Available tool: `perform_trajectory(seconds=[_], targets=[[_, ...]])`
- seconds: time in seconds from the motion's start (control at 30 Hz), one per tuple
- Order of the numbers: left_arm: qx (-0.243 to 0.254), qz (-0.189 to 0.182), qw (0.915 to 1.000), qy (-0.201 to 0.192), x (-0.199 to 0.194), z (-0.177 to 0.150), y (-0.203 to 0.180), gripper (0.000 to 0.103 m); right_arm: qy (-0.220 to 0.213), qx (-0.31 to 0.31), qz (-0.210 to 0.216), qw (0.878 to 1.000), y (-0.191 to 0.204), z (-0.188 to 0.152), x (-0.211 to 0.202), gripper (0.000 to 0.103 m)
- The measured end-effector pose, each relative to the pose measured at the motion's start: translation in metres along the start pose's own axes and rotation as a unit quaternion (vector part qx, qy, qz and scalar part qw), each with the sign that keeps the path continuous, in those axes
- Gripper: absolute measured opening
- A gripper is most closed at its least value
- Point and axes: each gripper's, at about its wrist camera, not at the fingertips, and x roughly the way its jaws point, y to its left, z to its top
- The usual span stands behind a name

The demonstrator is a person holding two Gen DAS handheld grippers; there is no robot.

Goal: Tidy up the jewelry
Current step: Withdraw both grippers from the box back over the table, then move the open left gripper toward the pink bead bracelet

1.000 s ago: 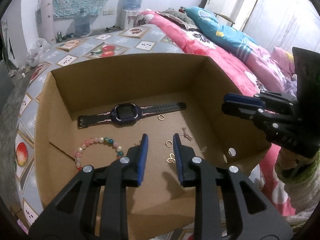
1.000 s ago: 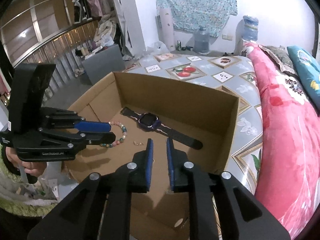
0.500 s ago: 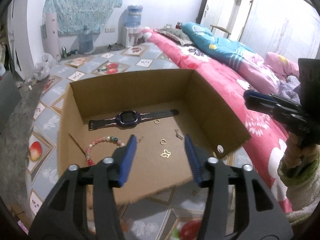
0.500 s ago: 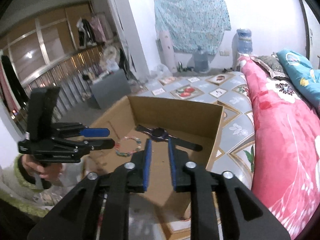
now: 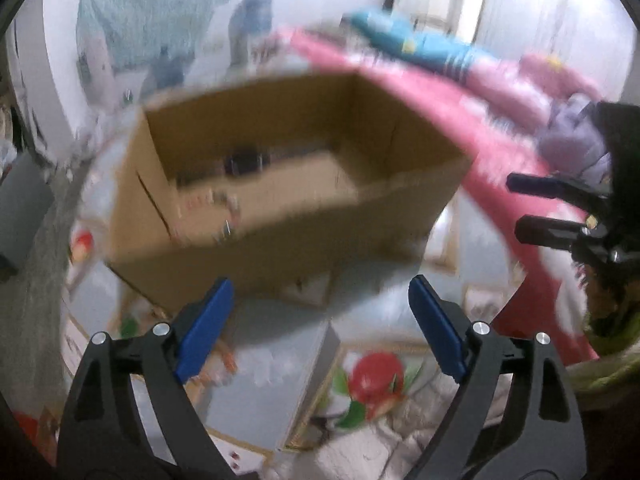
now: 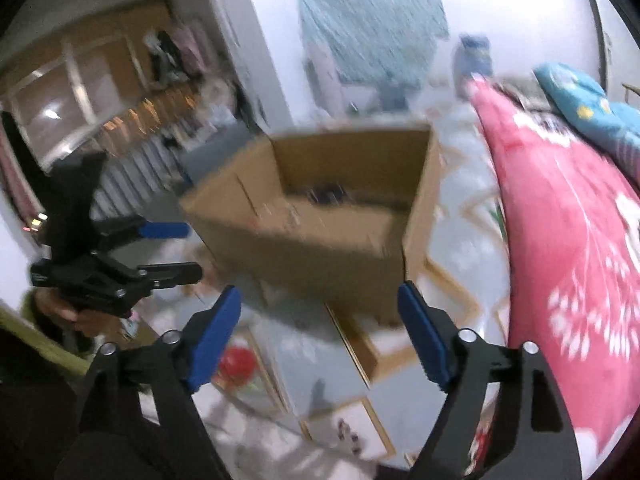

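Observation:
An open cardboard box (image 5: 280,236) (image 6: 320,244) stands on the patterned floor, blurred by motion. Inside it a dark watch (image 5: 244,162) (image 6: 326,194) lies near the far wall. Pale pink beads (image 5: 200,200) show only as a smear, and the small gold pieces cannot be made out. My left gripper (image 5: 320,284) (image 6: 180,250) hovers short of the box's near wall. Its jaws are opening wide with nothing between them. My right gripper (image 6: 319,289) (image 5: 516,206) is also back from the box, its jaws opening and empty.
A pink flowered quilt (image 6: 560,220) (image 5: 500,120) on a bed runs along the right of the box. Floor tiles with fruit pictures (image 5: 372,376) lie under both grippers. A water bottle (image 6: 474,56) stands by the far wall. A railing and a grey bin are on the left.
Both grippers have drawn back from above the box's floor to outside its near wall. Both went from nearly shut to wide open. The views are now motion-blurred.

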Motion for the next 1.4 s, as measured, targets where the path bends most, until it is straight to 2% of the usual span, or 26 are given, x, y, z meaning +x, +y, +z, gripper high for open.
perform_trajectory(seconds=[0.07,0.13,0.4,0.6,0.87,1.4], targets=[[-0.008,-0.002,0.999,0.043,0.028,-0.006,-0.003,0.085,0.047,-0.005,-0.054,0.997,0.0,-0.01,0.026,0.079],[-0.018,0.006,0.9977,0.065,0.047,-0.01,-0.003,0.085,0.079,-0.012,-0.078,0.994,0.001,-0.018,0.043,0.079],[-0.033,0.025,0.9942,0.099,0.083,-0.014,-0.001,0.085,0.136,-0.026,-0.101,0.985,0.006,-0.033,0.081,0.079],[-0.011,0.051,0.9924,0.112,0.092,-0.018,-0.007,0.091,0.139,-0.03,-0.107,0.984,0.004,-0.033,0.088,0.085],[-0.019,0.056,0.9911,0.119,0.095,-0.017,-0.006,0.095,0.149,-0.033,-0.109,0.982,0.005,-0.03,0.095,0.096],[-0.016,0.055,0.9894,0.134,0.102,-0.001,-0.008,0.095,0.152,-0.047,-0.084,0.984,-0.003,-0.031,0.095,0.097]])
